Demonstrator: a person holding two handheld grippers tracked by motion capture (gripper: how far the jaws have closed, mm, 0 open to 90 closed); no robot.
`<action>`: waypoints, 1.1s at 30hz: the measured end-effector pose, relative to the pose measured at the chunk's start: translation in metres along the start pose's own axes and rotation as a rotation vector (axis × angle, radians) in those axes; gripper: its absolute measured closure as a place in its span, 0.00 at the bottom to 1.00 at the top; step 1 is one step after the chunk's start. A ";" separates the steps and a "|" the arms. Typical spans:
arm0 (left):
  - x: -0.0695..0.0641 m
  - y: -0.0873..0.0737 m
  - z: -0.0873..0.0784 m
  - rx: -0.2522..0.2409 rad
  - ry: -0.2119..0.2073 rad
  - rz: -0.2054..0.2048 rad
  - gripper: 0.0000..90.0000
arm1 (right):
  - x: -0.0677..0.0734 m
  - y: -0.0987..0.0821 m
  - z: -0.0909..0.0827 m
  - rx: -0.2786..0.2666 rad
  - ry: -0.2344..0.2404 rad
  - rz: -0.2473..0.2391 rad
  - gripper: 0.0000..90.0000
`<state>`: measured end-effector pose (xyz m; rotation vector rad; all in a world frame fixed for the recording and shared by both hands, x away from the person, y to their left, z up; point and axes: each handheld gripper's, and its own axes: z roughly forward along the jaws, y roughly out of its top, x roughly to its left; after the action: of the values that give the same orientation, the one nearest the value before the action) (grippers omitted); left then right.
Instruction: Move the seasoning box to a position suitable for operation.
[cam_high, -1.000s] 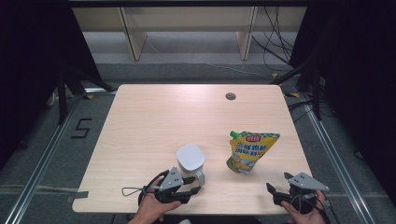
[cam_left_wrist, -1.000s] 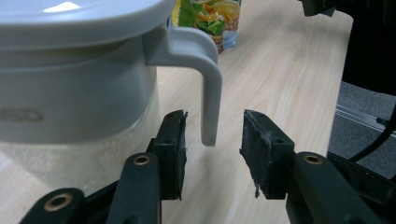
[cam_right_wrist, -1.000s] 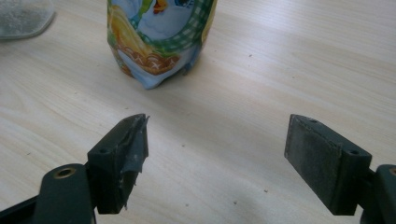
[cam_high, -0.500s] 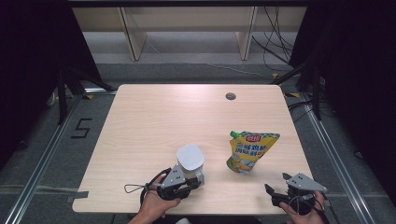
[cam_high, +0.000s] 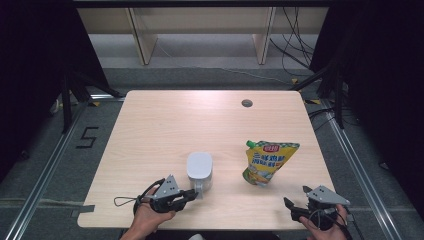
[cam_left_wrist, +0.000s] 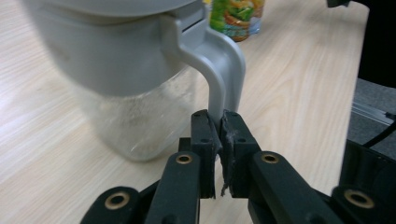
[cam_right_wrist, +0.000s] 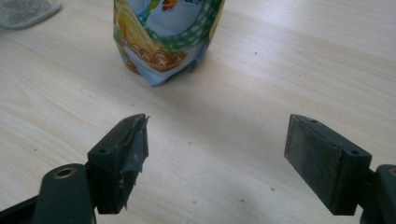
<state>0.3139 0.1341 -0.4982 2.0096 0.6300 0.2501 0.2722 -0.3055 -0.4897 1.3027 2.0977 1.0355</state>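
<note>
Presently the left gripper (cam_left_wrist: 218, 140), its jaws just closing, clamped the handle of the jug (cam_high: 199, 169) near the worktop's (cam_high: 165, 125) front edge; the right gripper (cam_right_wrist: 217, 158) stood wide before the pouch (cam_right_wrist: 163, 32)

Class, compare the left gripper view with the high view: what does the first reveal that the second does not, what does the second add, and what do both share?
Left gripper view: the left gripper pinching the lower end of the jug's grey handle, and powdery residue inside its clear body. High view: the whole table, the hole near its far edge, and the right gripper open, apart from the pouch. Both: jug, pouch, wooden tabletop.
</note>
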 end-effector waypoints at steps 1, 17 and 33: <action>0.004 -0.002 -0.003 0.003 0.012 -0.018 0.93 | -0.003 0.000 0.001 -0.009 0.009 -0.037 0.25; 0.022 -0.005 -0.010 -0.026 0.124 -0.099 0.84 | -0.003 0.001 0.000 -0.012 -0.006 -0.043 0.25; 0.011 0.010 0.006 -0.034 0.166 -0.043 0.63 | -0.002 0.001 0.002 0.002 0.005 -0.058 0.25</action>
<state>0.3293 0.1316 -0.4932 1.9531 0.7673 0.4023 0.2749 -0.3068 -0.4902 1.2338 2.1272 1.0135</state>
